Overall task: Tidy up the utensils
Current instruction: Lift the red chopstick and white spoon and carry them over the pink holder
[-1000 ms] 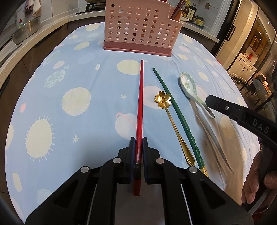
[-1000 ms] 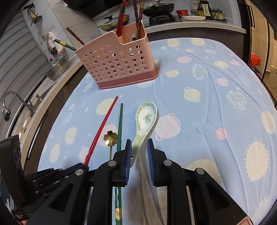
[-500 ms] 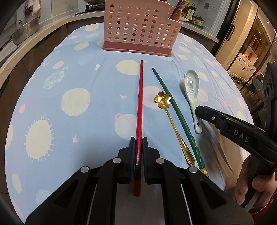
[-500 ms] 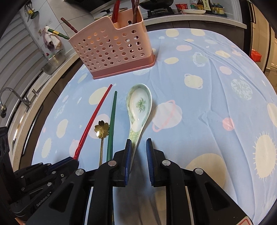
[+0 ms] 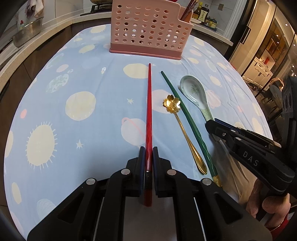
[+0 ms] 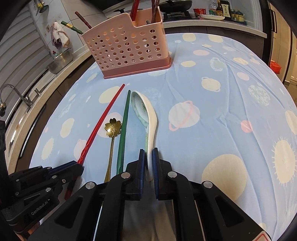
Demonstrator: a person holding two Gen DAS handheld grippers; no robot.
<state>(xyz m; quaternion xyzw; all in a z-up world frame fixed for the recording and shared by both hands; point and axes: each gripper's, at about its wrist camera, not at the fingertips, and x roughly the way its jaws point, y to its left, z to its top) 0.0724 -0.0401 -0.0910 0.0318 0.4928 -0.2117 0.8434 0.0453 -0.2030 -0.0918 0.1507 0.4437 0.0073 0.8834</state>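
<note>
My left gripper [image 5: 148, 152] is shut on the thick end of a red chopstick [image 5: 149, 111], whose tip points at the pink perforated utensil basket [image 5: 146, 31]. Right of it lie a gold flower spoon [image 5: 182, 129], a green chopstick [image 5: 185, 111] and a white-green ceramic spoon [image 5: 194, 92]. In the right wrist view my right gripper [image 6: 148, 153] is closing, its pads pressing the ceramic spoon [image 6: 148, 115] by the handle; the spoon is tipped on its side beside the green chopstick [image 6: 124, 126]. The basket [image 6: 130, 50] holds several chopsticks.
A blue planet-print cloth [image 6: 213, 129] covers the table. A counter at the left carries a metal bowl [image 6: 59, 63] and a faucet [image 6: 11, 92]. Bottles [image 5: 204, 14] stand behind the basket. A person's hand [image 5: 269, 209] holds the right gripper.
The right gripper slid forward along the ceramic spoon's handle and its jaws narrowed onto it; the spoon rolled from flat onto its side. The left gripper and red chopstick stayed put.
</note>
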